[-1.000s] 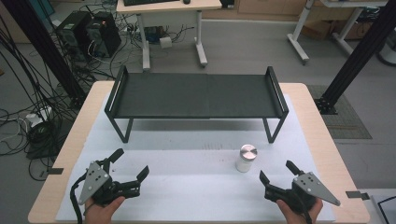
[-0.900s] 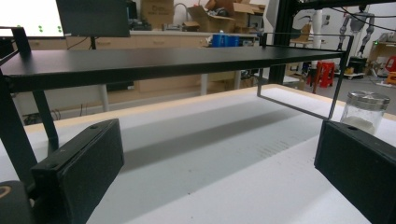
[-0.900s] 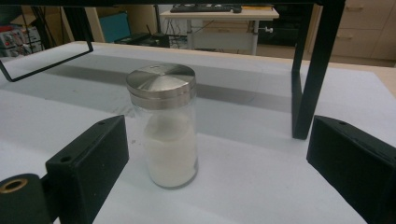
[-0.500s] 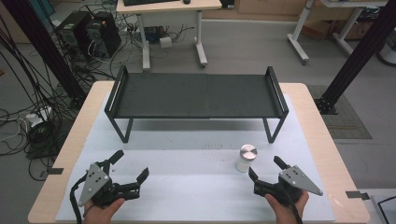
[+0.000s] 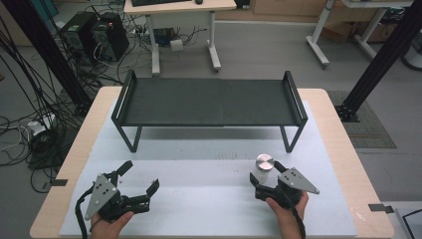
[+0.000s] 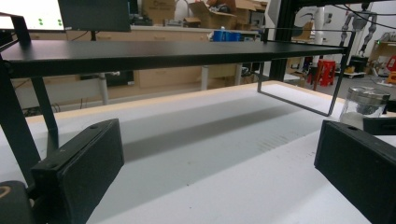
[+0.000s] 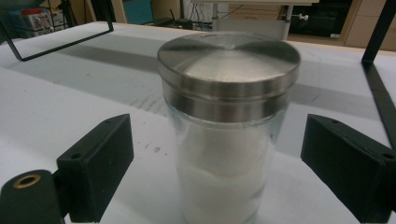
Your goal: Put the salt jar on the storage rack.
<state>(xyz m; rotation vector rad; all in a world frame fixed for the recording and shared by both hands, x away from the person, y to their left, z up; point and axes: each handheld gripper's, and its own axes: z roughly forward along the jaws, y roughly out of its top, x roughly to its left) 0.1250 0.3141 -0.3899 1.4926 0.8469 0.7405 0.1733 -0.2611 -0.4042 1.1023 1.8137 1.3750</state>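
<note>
right gripper (image 5: 263, 185): jaws wide apart, nothing held | jar (image 5: 264, 167): stood upright on the mat, between the jaws, untouched | left gripper (image 5: 133, 185): also spread, well apart from it

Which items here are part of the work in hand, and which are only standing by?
In use:
- glass jar with steel lid, white powder inside
- right tongs, open, jaws either side of the jar

Standing by:
- black shelf rack, bare
- left tongs, open
- white mat
</note>
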